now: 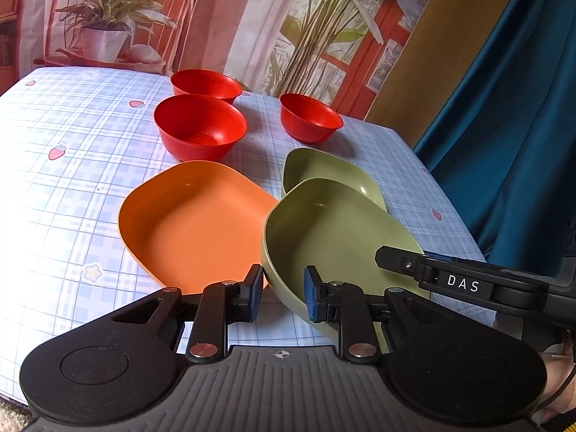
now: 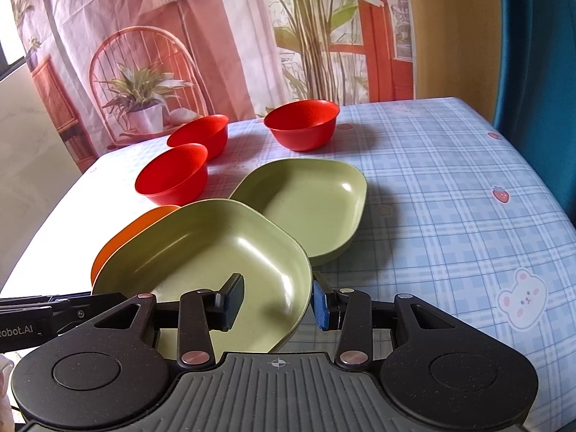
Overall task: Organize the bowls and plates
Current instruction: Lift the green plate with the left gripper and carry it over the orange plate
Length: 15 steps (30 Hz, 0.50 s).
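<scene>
A near green plate (image 1: 334, 230) (image 2: 216, 252) is tilted, its far edge resting on a second green plate (image 1: 331, 172) (image 2: 309, 201). An orange plate (image 1: 194, 216) (image 2: 136, 226) lies to its left. Three red bowls (image 1: 199, 126) (image 1: 205, 84) (image 1: 309, 117) stand behind. My left gripper (image 1: 282, 291) straddles the near plate's left rim with a gap between the jaws. My right gripper (image 2: 277, 302) straddles its right rim, one finger inside and one outside, also with a gap.
The table has a blue checked cloth (image 2: 450, 194) with strawberry and bear prints. Its right edge drops off by a teal curtain (image 1: 511, 108). A printed backdrop (image 1: 252, 18) hangs behind the table.
</scene>
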Motion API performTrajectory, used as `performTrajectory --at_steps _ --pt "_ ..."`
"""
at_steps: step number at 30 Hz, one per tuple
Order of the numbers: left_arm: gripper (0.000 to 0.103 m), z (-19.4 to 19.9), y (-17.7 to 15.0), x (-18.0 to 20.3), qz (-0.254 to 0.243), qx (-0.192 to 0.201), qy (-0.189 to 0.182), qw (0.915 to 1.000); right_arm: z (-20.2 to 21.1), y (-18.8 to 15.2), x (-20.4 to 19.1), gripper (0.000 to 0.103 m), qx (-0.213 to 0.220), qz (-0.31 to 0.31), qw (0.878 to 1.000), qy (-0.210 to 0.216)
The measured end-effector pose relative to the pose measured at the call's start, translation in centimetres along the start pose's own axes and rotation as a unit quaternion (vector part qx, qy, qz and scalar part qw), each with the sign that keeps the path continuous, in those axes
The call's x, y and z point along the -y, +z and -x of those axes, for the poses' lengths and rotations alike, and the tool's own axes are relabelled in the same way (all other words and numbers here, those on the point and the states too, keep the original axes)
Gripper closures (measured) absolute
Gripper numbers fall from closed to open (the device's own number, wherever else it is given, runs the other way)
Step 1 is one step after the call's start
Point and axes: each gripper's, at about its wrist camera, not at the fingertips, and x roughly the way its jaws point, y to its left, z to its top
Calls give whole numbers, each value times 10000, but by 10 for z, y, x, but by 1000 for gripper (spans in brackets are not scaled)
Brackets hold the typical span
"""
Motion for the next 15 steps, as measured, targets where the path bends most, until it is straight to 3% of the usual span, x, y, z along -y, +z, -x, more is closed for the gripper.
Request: performTrajectory --at_steps 15 --pt "77 3 6 -12 155 174 224 9995 -11 8 -18 66 -187 53 9996 204"
